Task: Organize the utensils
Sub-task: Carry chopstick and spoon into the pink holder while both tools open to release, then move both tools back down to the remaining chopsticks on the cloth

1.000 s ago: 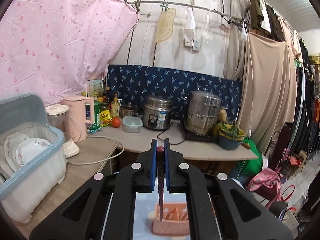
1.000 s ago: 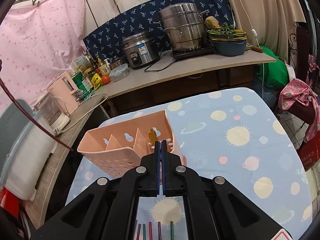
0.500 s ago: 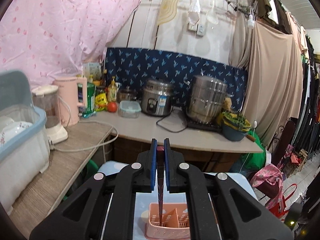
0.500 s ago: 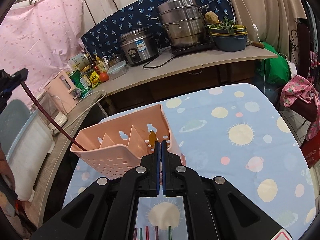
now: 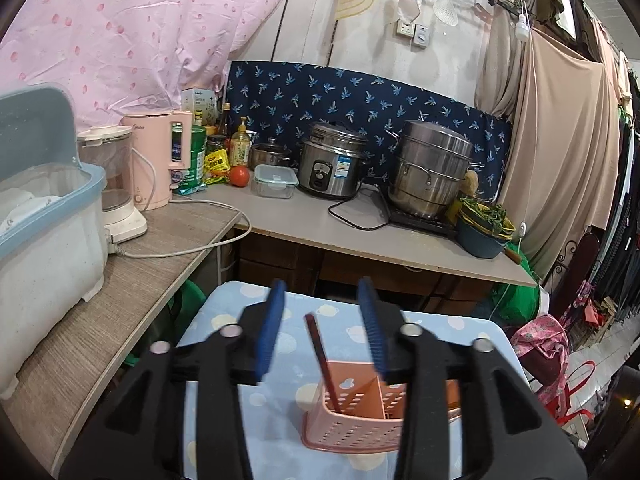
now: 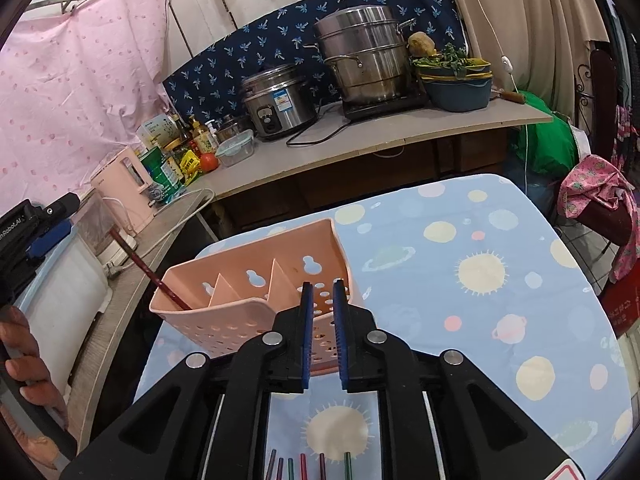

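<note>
A pink slotted utensil basket [image 6: 240, 316] with three compartments stands on the blue planet-print table [image 6: 480, 280]. A dark red chopstick [image 6: 148, 268] leans in its left compartment. In the left wrist view that chopstick [image 5: 320, 352] rises from the basket [image 5: 352, 428] between the fingers of my left gripper [image 5: 320, 286]. Its jaws are opening and its pads do not touch the chopstick. My right gripper [image 6: 322, 286] straddles the basket's near wall. Its jaws are opening a little, with a gap beside each pad. Several coloured chopsticks [image 6: 308, 464] lie below it.
A counter [image 5: 320, 220] behind the table holds a rice cooker [image 5: 332, 168], a steel steamer pot [image 5: 432, 172], a pink kettle [image 5: 156, 160] and bottles. A dish-drainer box [image 5: 44, 220] sits at the left. A hand [image 6: 20, 352] holds the left gripper [image 6: 40, 232].
My left gripper sank toward the basket and its jaws parted, leaving the red chopstick standing in the left compartment. The right gripper's jaws came apart on the basket's wall.
</note>
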`<action>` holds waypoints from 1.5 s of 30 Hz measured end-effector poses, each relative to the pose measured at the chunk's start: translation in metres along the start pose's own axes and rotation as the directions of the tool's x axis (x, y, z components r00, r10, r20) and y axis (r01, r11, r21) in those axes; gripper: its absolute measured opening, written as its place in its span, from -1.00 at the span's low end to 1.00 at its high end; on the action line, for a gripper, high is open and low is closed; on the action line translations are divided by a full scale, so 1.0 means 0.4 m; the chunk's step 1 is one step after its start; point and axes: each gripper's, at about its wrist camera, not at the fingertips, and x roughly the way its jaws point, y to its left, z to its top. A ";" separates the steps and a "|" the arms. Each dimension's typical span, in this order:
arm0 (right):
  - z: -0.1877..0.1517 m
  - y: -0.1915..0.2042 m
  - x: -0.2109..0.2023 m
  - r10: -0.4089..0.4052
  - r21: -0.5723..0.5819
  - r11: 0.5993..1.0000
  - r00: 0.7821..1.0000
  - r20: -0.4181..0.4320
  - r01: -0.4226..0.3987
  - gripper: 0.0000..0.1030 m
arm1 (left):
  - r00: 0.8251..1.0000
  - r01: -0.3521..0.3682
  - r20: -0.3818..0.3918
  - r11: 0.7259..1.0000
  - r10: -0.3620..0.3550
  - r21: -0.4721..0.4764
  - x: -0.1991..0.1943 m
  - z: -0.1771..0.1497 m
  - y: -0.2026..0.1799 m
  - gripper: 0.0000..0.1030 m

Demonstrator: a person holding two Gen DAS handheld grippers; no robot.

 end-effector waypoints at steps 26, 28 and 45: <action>-0.186 -0.006 -0.215 -0.008 -0.015 1.000 1.000 -0.010 0.008 -0.52 | 0.989 0.009 -0.147 0.999 -0.002 0.051 -0.189 -0.212 0.045 0.09; -0.221 -0.008 -0.233 -0.016 -0.027 1.000 1.000 -0.022 0.015 -0.52 | 0.985 0.002 -0.170 0.998 0.008 0.058 -0.203 -0.247 0.054 0.09; -0.512 -0.068 -0.303 -0.061 -0.037 0.998 0.978 -0.201 0.055 -0.52 | 0.941 -0.026 -0.332 0.995 0.056 0.095 -0.320 -0.536 0.113 0.09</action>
